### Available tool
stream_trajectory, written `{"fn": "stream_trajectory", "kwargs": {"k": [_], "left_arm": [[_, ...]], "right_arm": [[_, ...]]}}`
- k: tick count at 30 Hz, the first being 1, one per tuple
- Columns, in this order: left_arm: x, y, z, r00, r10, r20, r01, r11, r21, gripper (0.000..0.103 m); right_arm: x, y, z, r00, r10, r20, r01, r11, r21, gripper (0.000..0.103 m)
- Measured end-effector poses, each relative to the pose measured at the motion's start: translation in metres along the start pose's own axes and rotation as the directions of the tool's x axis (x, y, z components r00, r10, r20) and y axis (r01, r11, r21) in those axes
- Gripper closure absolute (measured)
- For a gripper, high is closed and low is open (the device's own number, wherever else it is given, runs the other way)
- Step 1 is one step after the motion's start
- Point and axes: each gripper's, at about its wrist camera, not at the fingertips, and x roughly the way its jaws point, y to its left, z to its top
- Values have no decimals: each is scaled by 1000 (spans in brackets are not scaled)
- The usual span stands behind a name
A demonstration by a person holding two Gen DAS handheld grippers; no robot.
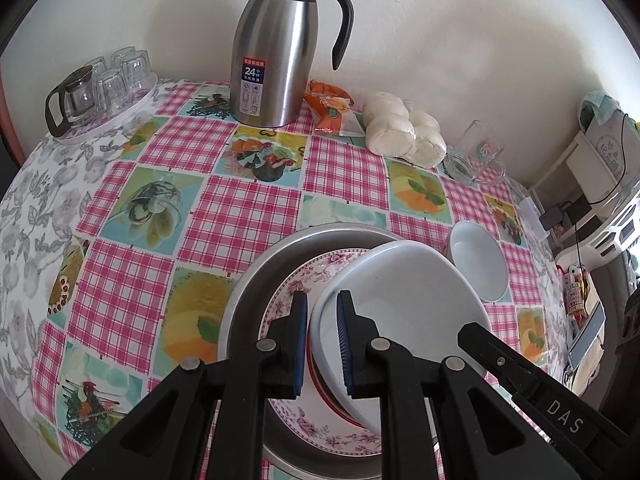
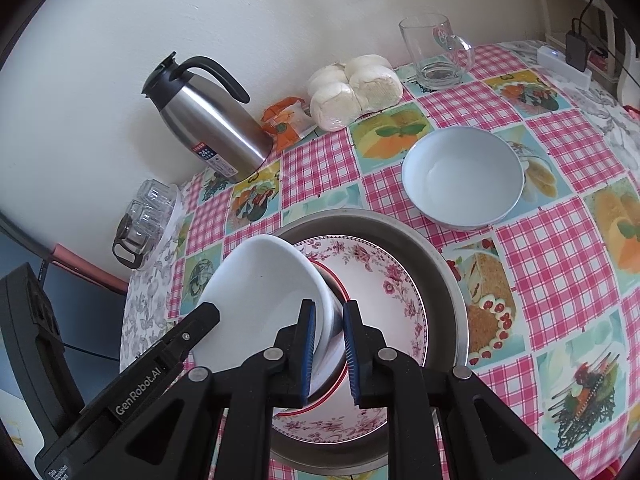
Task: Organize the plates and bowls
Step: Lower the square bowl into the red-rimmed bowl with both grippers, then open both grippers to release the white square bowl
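A white bowl (image 1: pixel 404 292) is tilted on its side over a floral plate (image 1: pixel 316 426), which lies in a metal pan (image 1: pixel 248 300). My left gripper (image 1: pixel 322 344) is shut on the bowl's rim. My right gripper (image 2: pixel 328 350) is shut on the opposite rim of the same bowl (image 2: pixel 260 284), above the floral plate (image 2: pixel 384 276) and the pan (image 2: pixel 444 280). A second white bowl (image 2: pixel 460 176) stands upright on the tablecloth behind the pan; it also shows in the left wrist view (image 1: pixel 478 260).
A steel thermos jug (image 1: pixel 280 52) stands at the back by the wall, with an orange snack pack (image 1: pixel 332 110), bagged buns (image 1: pixel 404 128) and a glass mug (image 1: pixel 476 152) to its right. A tray of glasses (image 1: pixel 100 92) sits at the back left.
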Motion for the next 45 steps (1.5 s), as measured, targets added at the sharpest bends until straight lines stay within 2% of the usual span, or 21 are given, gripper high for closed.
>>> {"fn": "stream_trajectory", "kwargs": {"k": [9, 12, 16, 18, 20, 22, 24, 28, 38, 40, 41, 42, 43, 45], "left_arm": [[-15, 1, 4, 999, 11, 30, -11, 1000, -6, 88], [-21, 3, 5, 999, 17, 44, -16, 1000, -16, 83], [-28, 9, 7, 998, 31, 62, -29, 999, -38, 56], [-30, 12, 8, 997, 39, 64, -36, 998, -51, 50], [-30, 17, 8, 997, 55, 58, -51, 996, -71, 42], [-29, 23, 9, 996, 77, 50, -72, 993, -96, 37], [-29, 29, 8, 995, 96, 42, -90, 989, -115, 36], [-26, 37, 8, 991, 133, 30, -128, 983, -130, 20], [-25, 43, 6, 980, 194, 34, -187, 970, -154, 19], [-26, 44, 6, 979, 198, 38, -190, 968, -162, 19], [-27, 44, 5, 979, 199, 39, -190, 968, -165, 18], [-27, 44, 5, 979, 201, 39, -191, 967, -168, 16], [-26, 44, 5, 979, 202, 38, -193, 966, -171, 9], [-27, 44, 5, 977, 208, 42, -198, 964, -176, 7]], "right_arm": [[-5, 2, 0, 1000, -5, 12, 5, 1000, -5, 86], [-10, 3, 1, 999, -15, 29, 16, 1000, -16, 86], [-13, 5, 2, 998, -51, 47, 52, 998, -28, 73], [-15, 6, 2, 996, -73, 59, 75, 996, -42, 69], [-17, 7, 3, 994, -88, 69, 92, 994, -51, 58], [-18, 8, 3, 991, -103, 80, 108, 993, -56, 43], [-19, 8, 3, 989, -122, 89, 128, 990, -66, 38], [-17, 8, 3, 987, -136, 87, 142, 987, -74, 27], [-14, 9, 2, 988, -132, 77, 139, 986, -97, 19], [-14, 10, 2, 988, -132, 77, 139, 985, -98, 8], [-15, 10, 2, 988, -132, 78, 140, 985, -97, 6], [-15, 10, 2, 988, -132, 81, 140, 985, -97, 6], [-15, 9, 2, 988, -132, 81, 139, 985, -98, 6], [-16, 8, 2, 988, -129, 81, 137, 986, -100, 5]]}}
